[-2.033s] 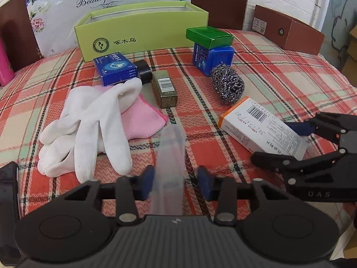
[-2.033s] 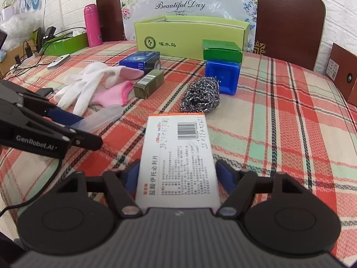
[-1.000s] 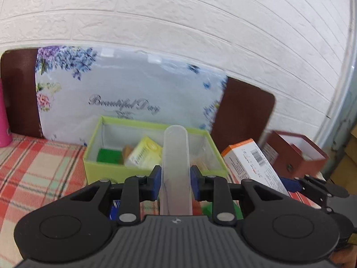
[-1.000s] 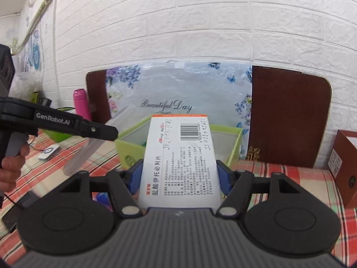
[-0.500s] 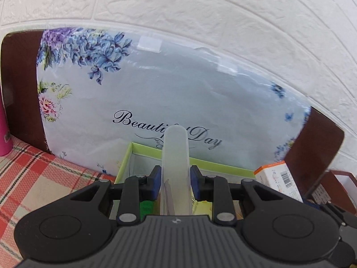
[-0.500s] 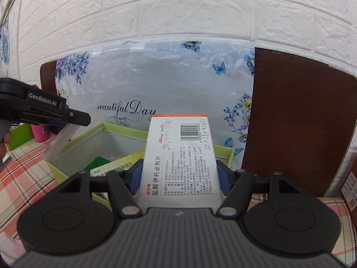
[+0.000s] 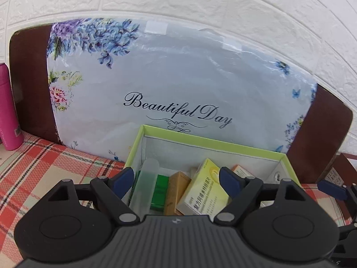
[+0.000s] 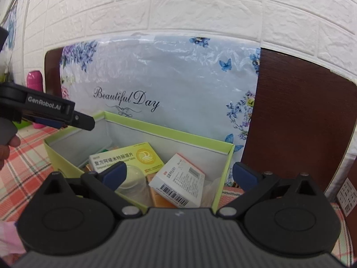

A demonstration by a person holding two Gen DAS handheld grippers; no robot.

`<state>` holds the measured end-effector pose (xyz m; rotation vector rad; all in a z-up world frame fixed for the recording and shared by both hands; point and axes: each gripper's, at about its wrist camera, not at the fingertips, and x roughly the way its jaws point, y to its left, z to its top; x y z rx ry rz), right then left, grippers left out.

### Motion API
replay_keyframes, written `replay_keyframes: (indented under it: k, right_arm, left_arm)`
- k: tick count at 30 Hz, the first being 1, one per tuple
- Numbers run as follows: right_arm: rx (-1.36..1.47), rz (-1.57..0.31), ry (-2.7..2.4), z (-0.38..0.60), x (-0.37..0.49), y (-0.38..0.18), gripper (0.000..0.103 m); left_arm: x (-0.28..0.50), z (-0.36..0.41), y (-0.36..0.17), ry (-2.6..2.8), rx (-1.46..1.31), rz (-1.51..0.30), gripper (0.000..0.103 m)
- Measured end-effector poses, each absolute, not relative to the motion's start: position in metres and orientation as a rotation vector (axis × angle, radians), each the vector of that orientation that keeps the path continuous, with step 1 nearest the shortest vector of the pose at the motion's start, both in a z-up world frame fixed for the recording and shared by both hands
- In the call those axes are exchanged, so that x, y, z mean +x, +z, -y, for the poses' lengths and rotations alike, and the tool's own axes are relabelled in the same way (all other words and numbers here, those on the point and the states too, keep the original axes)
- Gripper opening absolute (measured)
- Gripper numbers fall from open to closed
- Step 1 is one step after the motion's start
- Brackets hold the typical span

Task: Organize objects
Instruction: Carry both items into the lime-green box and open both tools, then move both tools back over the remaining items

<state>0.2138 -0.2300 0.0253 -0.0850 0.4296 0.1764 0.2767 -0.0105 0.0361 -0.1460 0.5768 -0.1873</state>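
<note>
Left gripper (image 7: 176, 179): your jaws have just opened wide — the frosted translucent plastic tube (image 7: 145, 185) lies free between them, inside the lime-green cardboard box (image 7: 207, 141).
Right gripper (image 8: 179, 174): jaws likewise just spread apart, gripping nothing.
White-and-orange medicine carton (image 8: 178, 181): tilted in the box's right end — beside a yellow carton (image 8: 129, 158).

Lime-green box (image 7: 202, 141), pale grey inside. Yellow carton (image 8: 129, 157) with black print. White carton (image 8: 178, 178), orange edges, black barcode. Frosted translucent tube (image 7: 145, 185). Green packet (image 7: 159, 192); tan carton (image 7: 175, 192). Red-and-green plaid cloth (image 7: 44, 158). Pale blue floral bag (image 7: 178, 78). Magenta bottle (image 7: 7, 111).
</note>
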Motion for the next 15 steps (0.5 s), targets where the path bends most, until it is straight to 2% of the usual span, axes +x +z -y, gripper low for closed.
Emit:
replay_keyframes:
  k: [15]
  right_arm:
    - [0.066,-0.34,0.197,0.249,0.095,0.065,0.103]
  left_arm:
    - [0.168,0.031,0.068,-0.258,-0.094,-0.574,0.086]
